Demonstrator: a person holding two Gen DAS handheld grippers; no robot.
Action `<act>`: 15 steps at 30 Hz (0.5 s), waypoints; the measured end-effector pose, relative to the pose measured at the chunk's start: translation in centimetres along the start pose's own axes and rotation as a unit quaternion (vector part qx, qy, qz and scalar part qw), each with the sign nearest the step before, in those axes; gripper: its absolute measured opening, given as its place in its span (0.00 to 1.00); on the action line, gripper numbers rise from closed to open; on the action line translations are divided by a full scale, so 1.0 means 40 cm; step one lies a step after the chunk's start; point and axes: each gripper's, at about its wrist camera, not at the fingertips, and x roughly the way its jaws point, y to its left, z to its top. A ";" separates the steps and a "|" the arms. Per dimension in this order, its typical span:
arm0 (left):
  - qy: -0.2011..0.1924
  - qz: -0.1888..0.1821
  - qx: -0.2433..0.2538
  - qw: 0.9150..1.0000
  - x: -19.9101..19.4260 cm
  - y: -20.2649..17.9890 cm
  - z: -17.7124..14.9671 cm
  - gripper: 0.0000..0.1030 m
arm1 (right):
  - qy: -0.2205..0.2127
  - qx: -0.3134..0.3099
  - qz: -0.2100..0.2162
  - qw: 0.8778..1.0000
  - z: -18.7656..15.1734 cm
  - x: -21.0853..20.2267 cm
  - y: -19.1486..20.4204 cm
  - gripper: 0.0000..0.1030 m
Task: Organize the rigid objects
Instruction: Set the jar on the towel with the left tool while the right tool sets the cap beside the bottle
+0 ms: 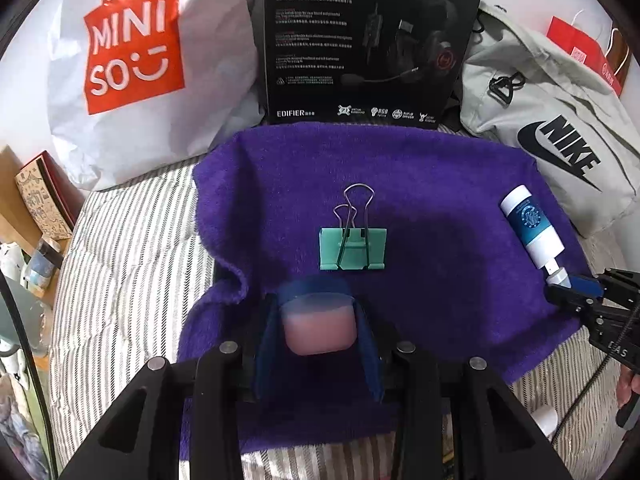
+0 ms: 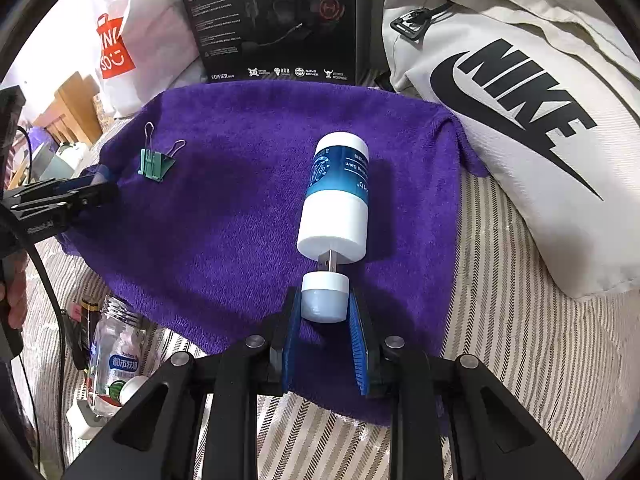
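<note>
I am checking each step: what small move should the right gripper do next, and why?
Probably lift it slightly. The right gripper looks shut on the small white cap of the white and blue bottle, which lies on the purple towel.

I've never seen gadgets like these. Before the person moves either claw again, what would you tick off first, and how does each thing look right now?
1. Left gripper has a firm hold on the pink block: ok, both blue pads press on its sides.
2. Right gripper has the small white cap piece: ok, it sits between the fingers.
3. That piece is joined to the blue-and-white tube by a metal plug: cannot tell how tightly.
4. Green binder clip is out of the way: ok, it lies apart from both grippers on the purple towel.
5. Tube is resting stably: ok, it lies on its side on the towel.
</note>
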 end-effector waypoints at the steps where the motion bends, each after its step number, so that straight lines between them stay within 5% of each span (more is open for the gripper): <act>1: 0.003 0.001 0.002 1.000 0.008 -0.002 0.003 0.34 | 0.001 -0.001 0.001 1.000 0.003 0.002 0.000 0.23; 15: 0.011 0.014 0.018 1.000 0.036 -0.021 -0.010 0.37 | 0.007 -0.011 0.009 1.000 0.014 0.018 -0.010 0.24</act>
